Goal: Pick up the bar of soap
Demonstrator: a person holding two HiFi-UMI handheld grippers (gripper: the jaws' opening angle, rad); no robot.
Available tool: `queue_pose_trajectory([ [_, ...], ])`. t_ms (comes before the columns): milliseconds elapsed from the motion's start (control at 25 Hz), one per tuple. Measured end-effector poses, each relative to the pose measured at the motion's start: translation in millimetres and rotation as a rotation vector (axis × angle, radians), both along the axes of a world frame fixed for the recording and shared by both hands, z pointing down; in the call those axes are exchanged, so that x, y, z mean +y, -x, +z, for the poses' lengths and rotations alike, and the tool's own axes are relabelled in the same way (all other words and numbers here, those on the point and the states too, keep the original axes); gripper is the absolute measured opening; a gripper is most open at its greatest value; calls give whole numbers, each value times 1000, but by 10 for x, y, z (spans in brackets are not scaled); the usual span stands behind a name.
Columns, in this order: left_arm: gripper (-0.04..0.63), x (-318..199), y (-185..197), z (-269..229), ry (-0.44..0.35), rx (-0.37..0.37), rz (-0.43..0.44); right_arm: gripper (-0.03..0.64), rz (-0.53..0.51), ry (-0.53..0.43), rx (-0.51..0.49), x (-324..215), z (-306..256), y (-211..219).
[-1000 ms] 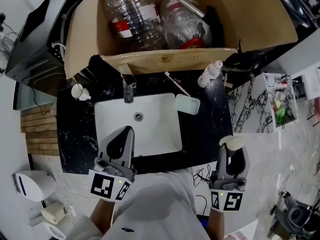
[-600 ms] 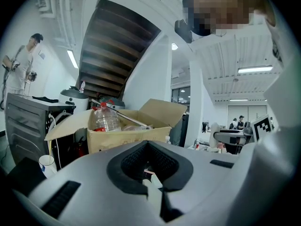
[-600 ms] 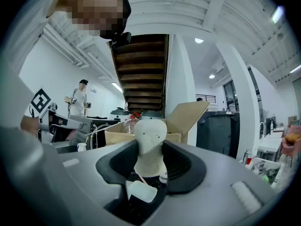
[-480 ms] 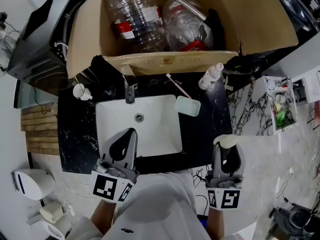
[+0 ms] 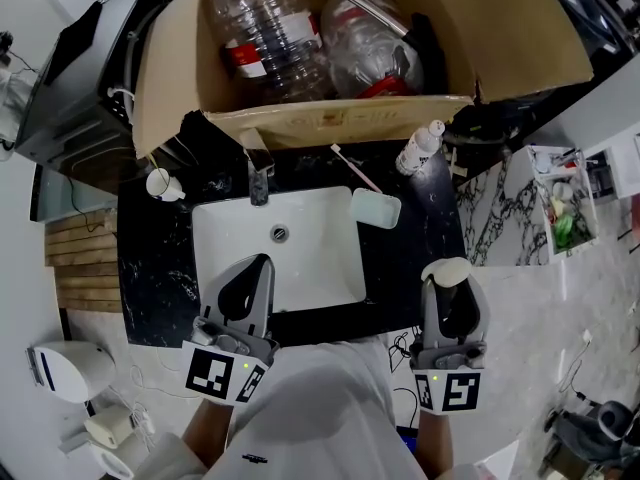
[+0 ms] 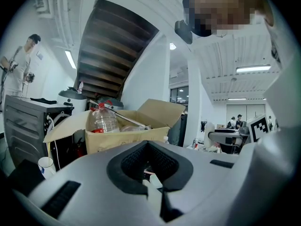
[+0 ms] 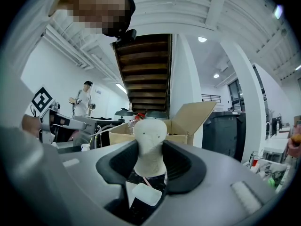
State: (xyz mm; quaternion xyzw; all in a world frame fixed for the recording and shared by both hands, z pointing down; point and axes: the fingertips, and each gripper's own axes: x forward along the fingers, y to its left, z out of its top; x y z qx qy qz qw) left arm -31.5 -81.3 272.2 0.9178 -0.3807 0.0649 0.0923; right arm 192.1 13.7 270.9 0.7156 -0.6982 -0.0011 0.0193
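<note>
**Soap clamped in my right tool, left tool closed on nothing**

My right tool is closed down narrow on the bar of soap. The pale cream bar stands upright between the jaws, its rounded end sticking out past the tips. From the head view, that right tool holds the soap over the front right corner of the tabletop, well apart from the empty soap dish.

My left tool has its jaws drawn together with nothing between them. It hangs over the front rim of the white sink, near the tabletop's front edge.

The tabletop is black stone with white veining. The faucet stands at the sink's rear rim, and the soap dish sits at the sink's rear right corner. A toothbrush lies just behind the dish. A white bottle lies near the rear right corner and a small cup near the rear left. An open cardboard box holding plastic bottles runs along the rear edge.

Beyond, the room is white, with a dark staircase overhead and a person standing far off.
</note>
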Motion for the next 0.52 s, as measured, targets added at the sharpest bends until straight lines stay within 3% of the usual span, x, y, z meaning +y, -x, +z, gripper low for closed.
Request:
queue_pose_trajectory([
  [520,0,54,2,-36,-6,4,-3,181,-10,8,1,23,0,21],
])
